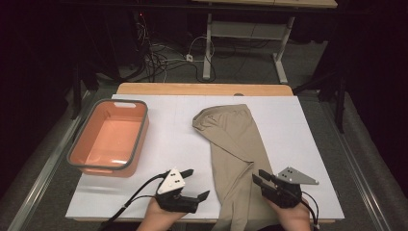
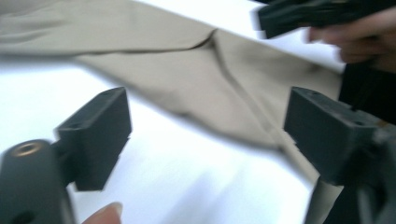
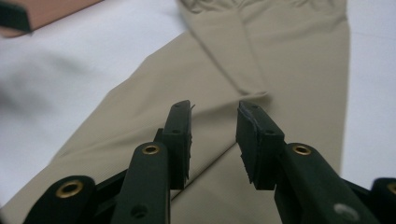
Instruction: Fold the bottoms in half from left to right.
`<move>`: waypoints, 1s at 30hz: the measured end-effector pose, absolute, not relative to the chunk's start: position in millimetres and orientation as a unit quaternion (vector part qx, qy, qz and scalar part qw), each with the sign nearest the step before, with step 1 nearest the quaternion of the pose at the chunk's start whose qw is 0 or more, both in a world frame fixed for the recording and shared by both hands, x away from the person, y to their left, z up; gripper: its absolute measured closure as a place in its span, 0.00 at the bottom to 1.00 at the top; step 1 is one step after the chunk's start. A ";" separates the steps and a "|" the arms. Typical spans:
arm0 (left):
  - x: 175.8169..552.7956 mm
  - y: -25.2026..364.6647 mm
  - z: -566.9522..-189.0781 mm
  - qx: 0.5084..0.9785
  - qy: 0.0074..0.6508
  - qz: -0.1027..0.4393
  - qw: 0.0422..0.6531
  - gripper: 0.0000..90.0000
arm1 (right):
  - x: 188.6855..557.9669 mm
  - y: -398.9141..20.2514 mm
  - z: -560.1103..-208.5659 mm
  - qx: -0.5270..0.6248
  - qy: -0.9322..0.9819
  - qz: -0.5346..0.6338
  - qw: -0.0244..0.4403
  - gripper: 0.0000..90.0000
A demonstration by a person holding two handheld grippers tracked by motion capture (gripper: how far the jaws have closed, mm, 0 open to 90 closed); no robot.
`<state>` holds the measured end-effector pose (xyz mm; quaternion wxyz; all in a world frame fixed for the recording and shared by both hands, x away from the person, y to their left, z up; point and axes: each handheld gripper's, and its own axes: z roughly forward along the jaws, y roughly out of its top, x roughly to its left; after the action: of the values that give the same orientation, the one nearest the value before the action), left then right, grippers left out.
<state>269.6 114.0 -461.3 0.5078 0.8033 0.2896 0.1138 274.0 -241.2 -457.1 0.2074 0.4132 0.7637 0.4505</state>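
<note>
Garment: beige trousers (image 1: 235, 154), folded lengthwise, lying flat on white table cover (image 1: 312, 139), right of centre. Waist end far, legs run toward near edge; hem end cut off at bottom of high view, btwn the two hands.
Garment, close: in right gripper view fabric (image 3: 261, 56) spans most of the field, a seam/fold running diag.; in left gripper view it (image 2: 196, 79) is blurred, edges soft, detail hard to make out.
Left gripper (image 1: 196, 183): near edge of table, just left of trousers, jaws pointing right toward them. Jaws released, spread wide, nothing btwn them; over bare white cover in its own view (image 2: 205, 126). Not touching cloth as far as can be told.
Left hand (image 1: 161, 216): grips gripper body from below; forearm cut off by frame bottom. A fingertip shows blurred at bottom of left gripper view.
Right gripper (image 1: 257, 178): over near part of the legs, jaws pointing left/far. Jaws (image 3: 212, 140) apart, a modest gap, pads clear of cloth; nothing clamped. Whether tips rest on fabric: can't tell.
Right hand (image 1: 291, 214): partly cut off at bottom edge; also seen blurred at top right of left gripper view.
Bin: orange tub w/ grey rim (image 1: 77, 144), far left on cover, well apart from trousers; a corner shows in right gripper view, top left, out of focus.
Surround: dark; cables & desk legs (image 1: 209, 53) on floor beyond table, dim.
</note>
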 end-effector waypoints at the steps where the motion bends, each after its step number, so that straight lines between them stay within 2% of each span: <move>1: 270.3 121.5 -462.1 0.803 0.297 0.119 0.504 0.10 | 267.9 -239.1 -458.3 0.411 0.765 0.451 0.205 0.73; 3: 273.2 135.9 -464.1 0.802 0.311 0.119 0.497 0.01 | 256.7 -235.0 -461.6 0.411 0.767 0.449 0.204 0.70; 4: 274.4 142.8 -465.1 0.801 0.316 0.123 0.494 0.00 | 251.8 -233.0 -463.1 0.411 0.769 0.447 0.201 0.70; 12: 283.4 168.0 -479.5 0.782 0.334 0.149 0.505 0.00 | 233.1 -216.6 -470.0 0.396 0.778 0.449 0.190 0.68; 16: 291.4 166.9 -479.1 0.795 0.323 0.156 0.489 0.00 | 235.3 -205.1 -472.3 0.393 0.781 0.451 0.180 0.68; 23: 296.4 166.7 -483.0 0.794 0.334 0.151 0.485 0.00 | 242.6 -165.8 -484.2 0.370 0.808 0.428 0.165 0.59; 25: 296.3 166.7 -483.2 0.794 0.333 0.149 0.486 0.00 | 242.8 -158.7 -488.7 0.365 0.818 0.412 0.169 0.59; 30: 295.5 166.2 -483.4 0.797 0.326 0.150 0.486 0.00 | 236.8 -163.5 -489.2 0.359 0.821 0.402 0.186 0.67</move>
<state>295.5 166.2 -483.4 0.4864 0.7966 0.3261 0.1497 236.8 -163.5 -489.2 0.1856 0.3591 0.8214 0.4023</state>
